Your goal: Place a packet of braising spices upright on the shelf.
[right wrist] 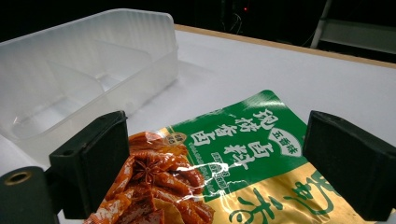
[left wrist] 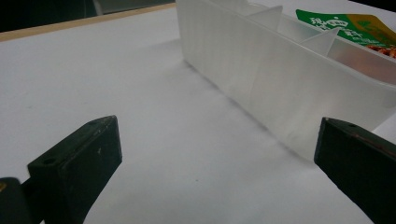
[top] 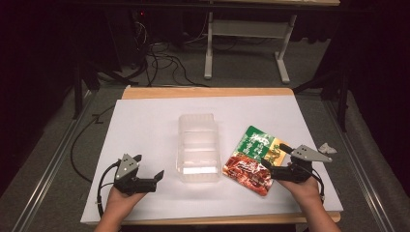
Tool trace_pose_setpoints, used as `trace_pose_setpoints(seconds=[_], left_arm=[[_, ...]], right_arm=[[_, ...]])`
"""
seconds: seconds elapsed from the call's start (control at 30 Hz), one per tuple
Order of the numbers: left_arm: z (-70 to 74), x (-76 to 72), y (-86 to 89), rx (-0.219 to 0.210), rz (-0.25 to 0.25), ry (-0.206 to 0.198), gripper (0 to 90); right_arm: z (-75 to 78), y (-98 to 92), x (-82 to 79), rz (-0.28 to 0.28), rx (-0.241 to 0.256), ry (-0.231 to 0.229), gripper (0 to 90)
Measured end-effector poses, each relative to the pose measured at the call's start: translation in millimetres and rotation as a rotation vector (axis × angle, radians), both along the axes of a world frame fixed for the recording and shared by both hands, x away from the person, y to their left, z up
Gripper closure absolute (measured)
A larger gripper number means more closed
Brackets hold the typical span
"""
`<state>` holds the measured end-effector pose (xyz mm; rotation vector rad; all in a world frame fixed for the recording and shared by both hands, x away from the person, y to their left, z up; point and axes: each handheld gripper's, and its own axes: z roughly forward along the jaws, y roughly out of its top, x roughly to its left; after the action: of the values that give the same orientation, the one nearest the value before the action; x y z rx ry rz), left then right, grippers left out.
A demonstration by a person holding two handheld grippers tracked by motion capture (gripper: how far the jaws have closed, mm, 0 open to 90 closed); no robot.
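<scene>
Both grippers stand with jaws apart and hold nothing. Right gripper (top: 279, 163) hovers over the near right part of the pouch (top: 252, 159), jaws spread wide to either side of it in the right gripper view (right wrist: 219, 158). Left gripper (top: 151, 170) waits on the white table (top: 145, 125), just left of the clear tray (top: 197, 147), jaws spread toward the tray's long wall (left wrist: 261, 70).

The pouch lies flat on the table, just right of the tray, its near left corner close beside the tray's wall; the likely aim is to lift it into the tray.

Risks, as I judge them:
1. A flat, glossy pouch gives the jaws no edge to bite. Closing from above may skate over the film and pinch nothing.
2. Pushing down to catch an edge may slide the pouch against the tray and shove that light tray askew, since the left gripper is not bracing it.
3. A grip at 1 corner may let the pouch sag and snag on the tray's rim or its dividers (left wrist: 322, 37).
</scene>
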<state>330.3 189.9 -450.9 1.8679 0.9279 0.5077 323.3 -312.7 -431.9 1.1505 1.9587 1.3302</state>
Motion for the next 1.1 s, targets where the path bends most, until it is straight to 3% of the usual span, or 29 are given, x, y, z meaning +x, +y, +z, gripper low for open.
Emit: trace_pose_setpoints(seconds=[0.43, 0.9, 0.97, 1.1], left_arm=[[0.1, -0.6, -0.6, 0.004, -0.002, -0.006, 1.3], [0.0, -0.6, -3.3, 0.014, -0.004, 0.002, 1.6], [-1.0, 0.9, -4.4, 0.017, -0.014, 0.012, 1.9], [-0.5, -0.3, -3.9, 0.023, -0.019, 0.008, 3.2]], right_arm=[[-1.1, -10.5, 9.0, -0.030, 0.006, 0.027, 18.7], [-8.7, -19.9, 45.6, -0.109, -0.003, 0.077, 21.1], [-8.6, -25.4, 57.5, -0.121, -0.011, 0.096, 22.2], [-13.1, -33.1, 63.4, -0.146, 0.007, 0.119, 19.5]])
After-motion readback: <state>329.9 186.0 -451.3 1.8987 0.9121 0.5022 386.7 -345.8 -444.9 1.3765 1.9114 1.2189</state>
